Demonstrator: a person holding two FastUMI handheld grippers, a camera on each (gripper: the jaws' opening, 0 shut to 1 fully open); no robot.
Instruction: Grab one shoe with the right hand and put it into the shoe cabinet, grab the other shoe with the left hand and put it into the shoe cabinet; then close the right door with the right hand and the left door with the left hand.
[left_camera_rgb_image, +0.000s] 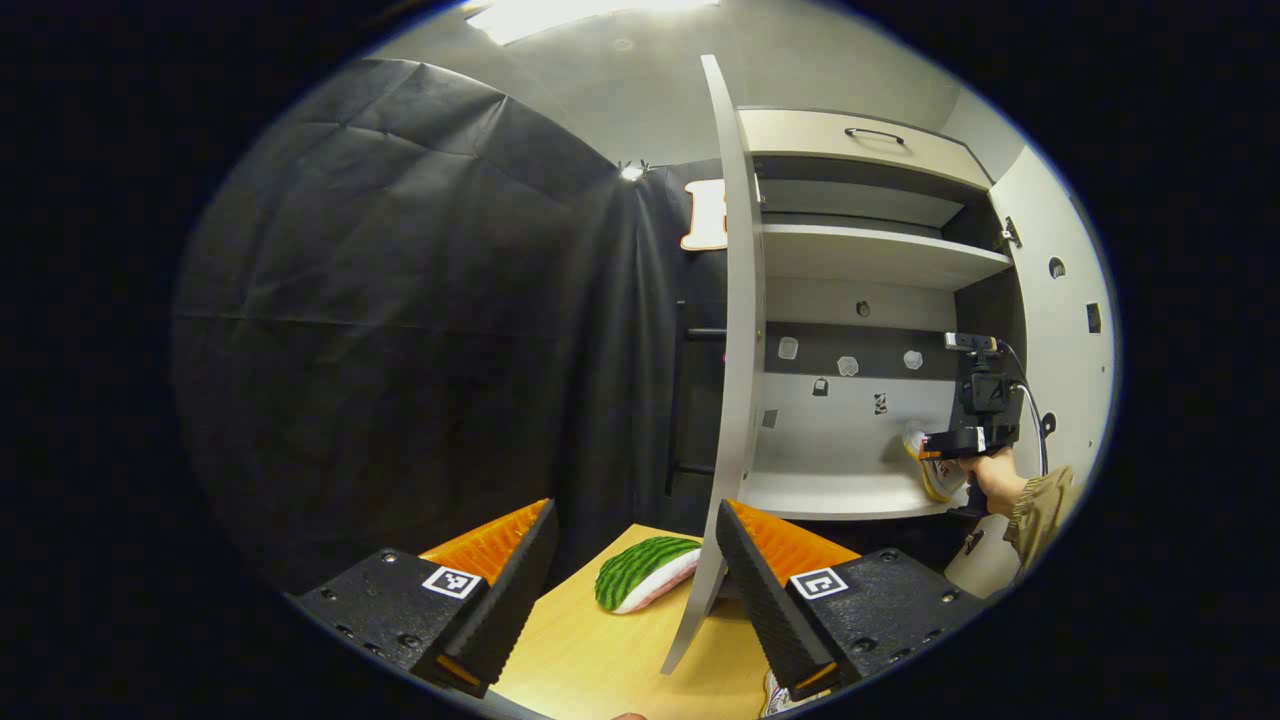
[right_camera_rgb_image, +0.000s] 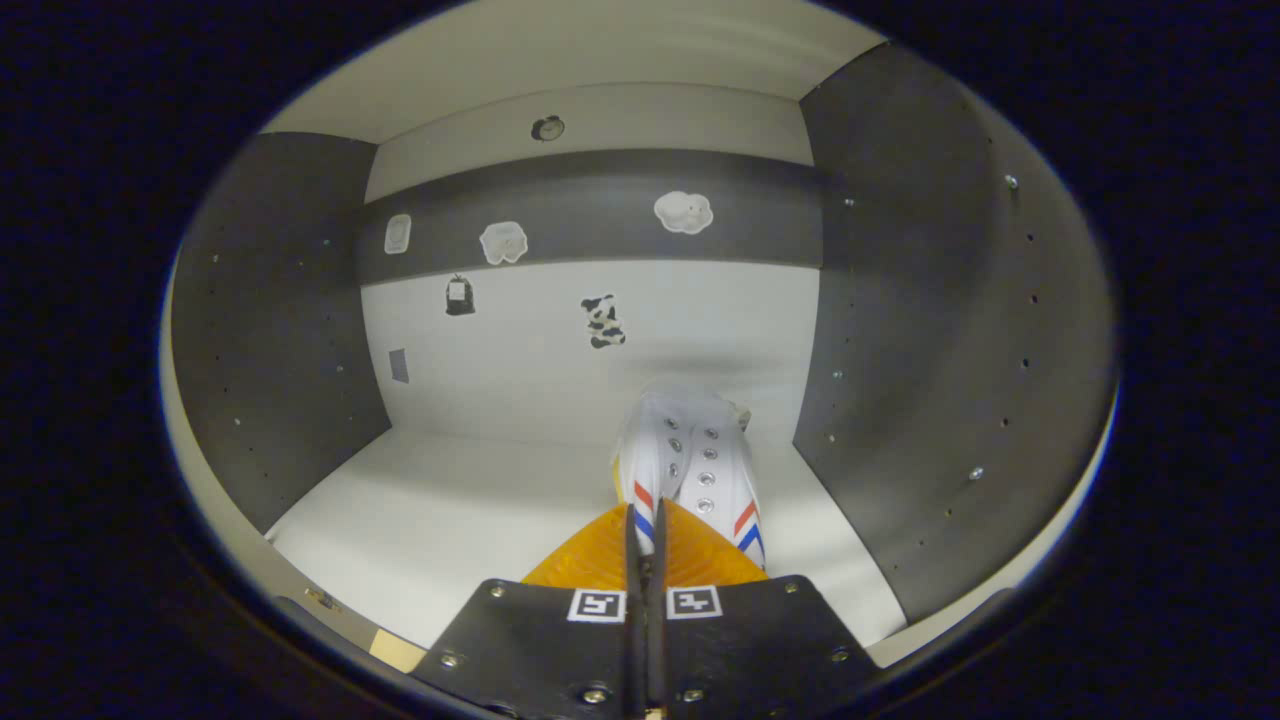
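Left gripper view: left gripper (left_camera_rgb_image: 630, 585) hanging wide open, gripping nothing; green striped watermelon-pattern slipper (left_camera_rgb_image: 645, 573) lying between fingers on wooden table (left_camera_rgb_image: 610, 660), likely soft, light; pinching across middle advisable.

Right gripper view: right gripper (right_camera_rgb_image: 646, 560) pinching heel of white canvas sneaker (right_camera_rgb_image: 690, 465), toe pointing ahead on white cabinet shelf (right_camera_rgb_image: 450, 520); light, flexible.

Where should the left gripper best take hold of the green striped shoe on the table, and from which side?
Probably across its domed green upper, from above: the green striped shoe lies flat on the table, close to the open door, so a side approach looks cramped.
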